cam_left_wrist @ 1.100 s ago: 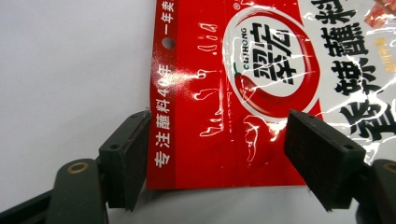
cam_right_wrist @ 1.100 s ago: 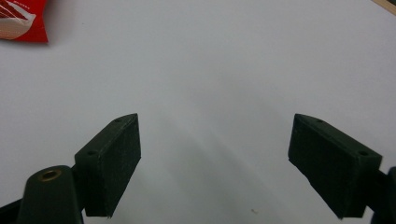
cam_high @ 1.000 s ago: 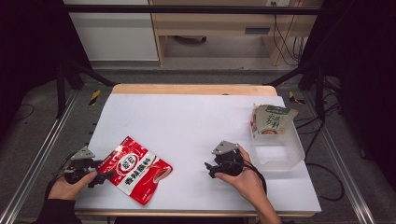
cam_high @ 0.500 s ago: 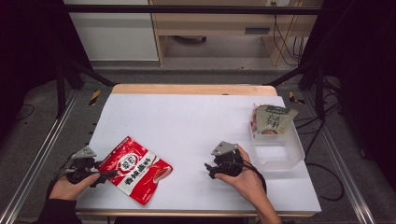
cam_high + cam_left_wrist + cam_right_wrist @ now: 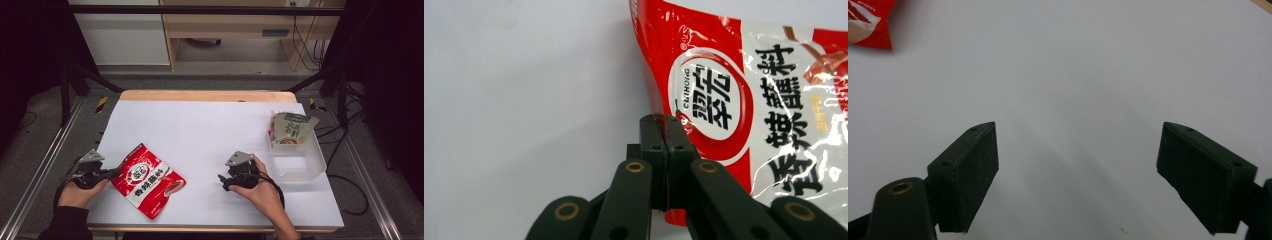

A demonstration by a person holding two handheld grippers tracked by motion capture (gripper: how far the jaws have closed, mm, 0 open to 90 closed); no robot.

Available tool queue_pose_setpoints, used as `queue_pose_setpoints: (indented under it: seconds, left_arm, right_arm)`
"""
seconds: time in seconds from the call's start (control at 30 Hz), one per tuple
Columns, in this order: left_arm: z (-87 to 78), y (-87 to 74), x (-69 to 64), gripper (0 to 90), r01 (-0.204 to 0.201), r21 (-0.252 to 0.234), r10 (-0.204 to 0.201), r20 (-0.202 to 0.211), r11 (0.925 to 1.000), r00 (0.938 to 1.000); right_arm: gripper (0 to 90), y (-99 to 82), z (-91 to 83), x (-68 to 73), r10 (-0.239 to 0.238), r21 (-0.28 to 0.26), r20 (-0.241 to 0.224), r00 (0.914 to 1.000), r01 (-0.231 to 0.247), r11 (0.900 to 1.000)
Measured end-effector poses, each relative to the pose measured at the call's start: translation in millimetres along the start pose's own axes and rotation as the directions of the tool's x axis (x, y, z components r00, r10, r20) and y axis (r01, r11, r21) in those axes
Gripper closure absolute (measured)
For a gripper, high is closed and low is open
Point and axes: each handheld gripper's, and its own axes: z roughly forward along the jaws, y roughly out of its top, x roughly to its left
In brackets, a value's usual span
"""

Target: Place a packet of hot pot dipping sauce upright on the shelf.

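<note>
A red snack pouch (image 5: 147,180) with white lettering lies flat at the front left of the white table (image 5: 210,125). My left gripper (image 5: 116,172) sits at the pouch's left edge. In the left gripper view its jaws have just closed, and the gripper (image 5: 666,125) now pinches the thin side seam of the red pouch (image 5: 744,100). My right gripper (image 5: 222,181) rests on the table right of centre with its jaws wide apart. The right gripper (image 5: 1078,175) has bare table between its fingers, and a corner of the red pouch (image 5: 868,22) shows far off.
A clear plastic tub (image 5: 305,167) stands at the table's right side. A green and white pouch (image 5: 290,127) leans in its far end. Metal frame rails run along both sides of the table, and cables trail on the floor at the right.
The left gripper's jaws have shut onto the left edge of the red pouch. The right hand and its gripper have stayed where they were.
</note>
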Motion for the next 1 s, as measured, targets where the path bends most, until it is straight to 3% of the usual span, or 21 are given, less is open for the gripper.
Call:
queue_pose_setpoints:
  seconds: [0.43, 0.83, 1.0]
  left_arm:
    - [12.1, 37.5, -7.3, 90.0, -0.106, -0.007, 0.106, 0.008, 0.9944, 0.9944]
    - [18.0, 57.8, -19.8, 90.0, -0.157, -0.038, 0.157, 0.018, 0.9869, 0.9874]
    - [17.9, 65.7, -27.2, 90.0, -0.179, -0.055, 0.180, 0.020, 0.9824, 0.9835]
  right_arm:
    - [17.1, 22.3, -4.6, 1.5, -0.034, -0.020, -0.008, 0.9994, 0.034, 0.9992]
    - [16.9, 35.0, -0.8, 1.8, -0.048, -0.006, -0.026, 0.9985, 0.048, 0.9988]
    - [16.8, 48.0, 0.3, 2.6, -0.051, -0.017, -0.042, 0.9978, 0.050, 0.9986]
